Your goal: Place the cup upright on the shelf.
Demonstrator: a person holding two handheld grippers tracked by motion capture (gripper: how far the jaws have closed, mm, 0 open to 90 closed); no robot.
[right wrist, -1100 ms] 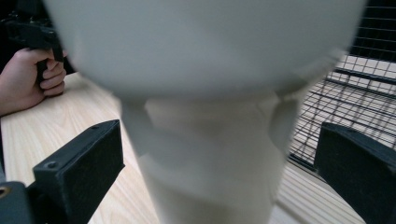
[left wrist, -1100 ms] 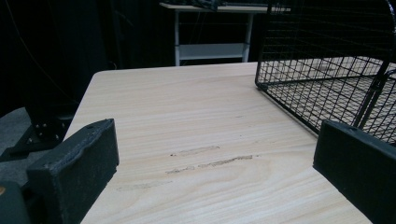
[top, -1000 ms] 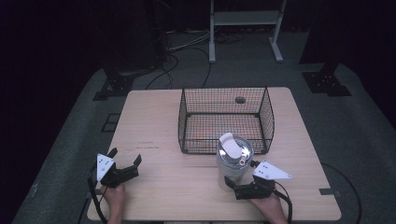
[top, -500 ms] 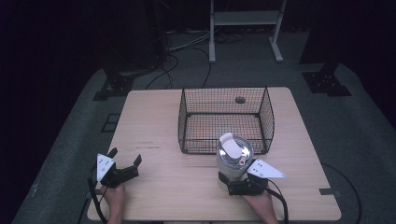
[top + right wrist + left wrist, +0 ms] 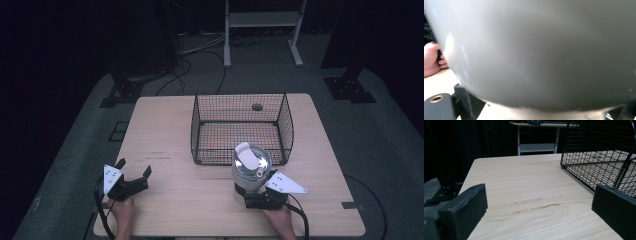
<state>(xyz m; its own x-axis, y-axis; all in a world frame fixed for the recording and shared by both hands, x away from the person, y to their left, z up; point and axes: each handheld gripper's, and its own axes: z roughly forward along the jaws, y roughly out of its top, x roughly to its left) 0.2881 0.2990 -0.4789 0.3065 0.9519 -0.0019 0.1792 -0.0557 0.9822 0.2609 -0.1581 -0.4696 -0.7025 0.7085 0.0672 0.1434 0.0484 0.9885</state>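
A pale grey canister (image 5: 251, 167) with a white lid flap stands on the wooden table (image 5: 165, 130), just in front of the black wire basket (image 5: 285, 125). My right gripper (image 5: 250, 192) is low at the canister's base with its jaws on either side, shut on it. In the right gripper view the canister's wall (image 5: 536, 50) is pressed up close to the camera. My left gripper (image 5: 134, 167) rests near the table's front left, open, with bare wood between its jaws (image 5: 540, 195). The basket's corner (image 5: 599, 157) lies ahead of it to the right.
The basket holds nothing I can see. The table has a round hole (image 5: 257, 106) behind the basket. A hand (image 5: 431, 60) on the other gripper shows past the canister. Beyond the table are a white stand (image 5: 262, 20), cables and dark stand feet on the floor.
My right gripper has shifted slightly left and in under the canister's base. The canister and my left gripper have stayed put.
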